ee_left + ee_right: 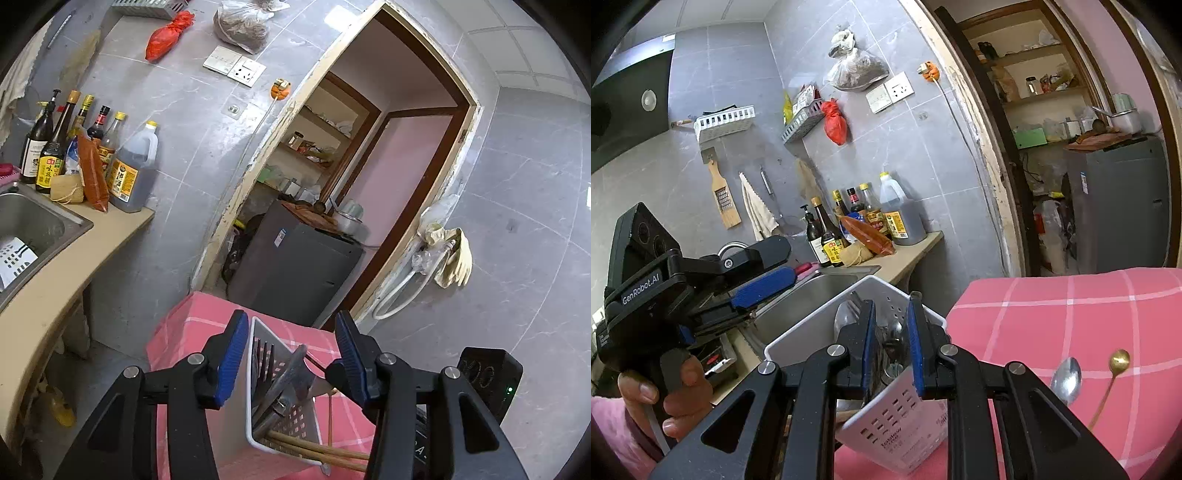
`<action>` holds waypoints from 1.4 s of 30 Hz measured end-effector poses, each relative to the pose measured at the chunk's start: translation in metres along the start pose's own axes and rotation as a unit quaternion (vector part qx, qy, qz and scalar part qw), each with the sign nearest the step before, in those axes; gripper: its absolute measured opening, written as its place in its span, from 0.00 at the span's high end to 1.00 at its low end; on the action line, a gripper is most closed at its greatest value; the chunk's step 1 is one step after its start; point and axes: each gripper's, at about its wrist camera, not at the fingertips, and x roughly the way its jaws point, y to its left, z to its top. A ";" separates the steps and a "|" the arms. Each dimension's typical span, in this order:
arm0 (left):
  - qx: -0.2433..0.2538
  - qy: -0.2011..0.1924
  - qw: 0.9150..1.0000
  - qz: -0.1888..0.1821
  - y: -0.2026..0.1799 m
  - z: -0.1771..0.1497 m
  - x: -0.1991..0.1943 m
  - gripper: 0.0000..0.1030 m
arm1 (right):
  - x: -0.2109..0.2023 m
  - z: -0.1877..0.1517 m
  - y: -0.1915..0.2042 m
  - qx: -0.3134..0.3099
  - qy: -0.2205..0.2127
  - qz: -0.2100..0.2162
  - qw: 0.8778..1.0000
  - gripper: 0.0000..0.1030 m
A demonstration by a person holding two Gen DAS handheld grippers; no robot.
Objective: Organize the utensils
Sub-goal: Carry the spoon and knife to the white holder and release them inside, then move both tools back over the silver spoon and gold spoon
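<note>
A white perforated utensil holder [291,421] stands on the pink checked tablecloth [177,339], holding forks, spoons and wooden chopsticks [317,448]. My left gripper [290,365] is open, its blue pads on either side of the holder's top without touching it. In the right wrist view the holder [897,428] is right under my right gripper [890,339], whose jaws stand partly open, inside the holder around utensil tops. A silver spoon [1067,380] and a gold spoon [1115,373] lie on the cloth to the right. The left gripper [764,280] shows at left.
A steel sink [29,225] sits in a beige counter [74,266] at left, with sauce bottles [59,147] at the wall. A grey fridge [295,266] stands in the doorway behind the table. Wall racks [724,122] hang above the counter.
</note>
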 end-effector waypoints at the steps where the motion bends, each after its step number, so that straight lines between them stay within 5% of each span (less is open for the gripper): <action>1: 0.000 0.000 1.000 0.002 -0.001 0.000 -0.001 0.54 | -0.005 0.001 -0.001 0.001 -0.003 -0.005 1.000 0.84; 5: 0.010 -0.003 1.000 0.011 -0.009 -0.001 -0.006 0.48 | -0.028 0.009 -0.005 0.007 -0.024 -0.030 0.999 0.62; 8: 0.029 -0.006 0.999 0.023 -0.021 0.000 -0.009 0.44 | -0.051 0.018 -0.010 0.002 -0.040 -0.059 0.997 0.61; 12: 0.054 -0.013 0.997 0.052 -0.040 0.000 -0.015 0.31 | -0.088 0.031 -0.019 -0.003 -0.066 -0.106 0.992 0.44; 18: 0.118 -0.033 0.986 0.114 -0.084 -0.010 -0.023 0.07 | -0.139 0.044 -0.037 -0.010 -0.087 -0.168 0.982 0.18; 21: 0.142 -0.037 0.981 0.124 -0.108 -0.021 -0.023 0.04 | -0.161 0.045 -0.051 -0.014 -0.086 -0.198 0.976 0.08; 30: 0.166 -0.011 0.982 0.089 -0.169 -0.069 0.003 0.04 | -0.196 0.038 -0.102 -0.010 -0.060 -0.245 0.968 0.04; 42: 0.159 0.058 0.980 0.109 -0.172 -0.129 0.075 0.03 | -0.185 -0.008 -0.188 0.039 -0.008 -0.244 0.969 0.04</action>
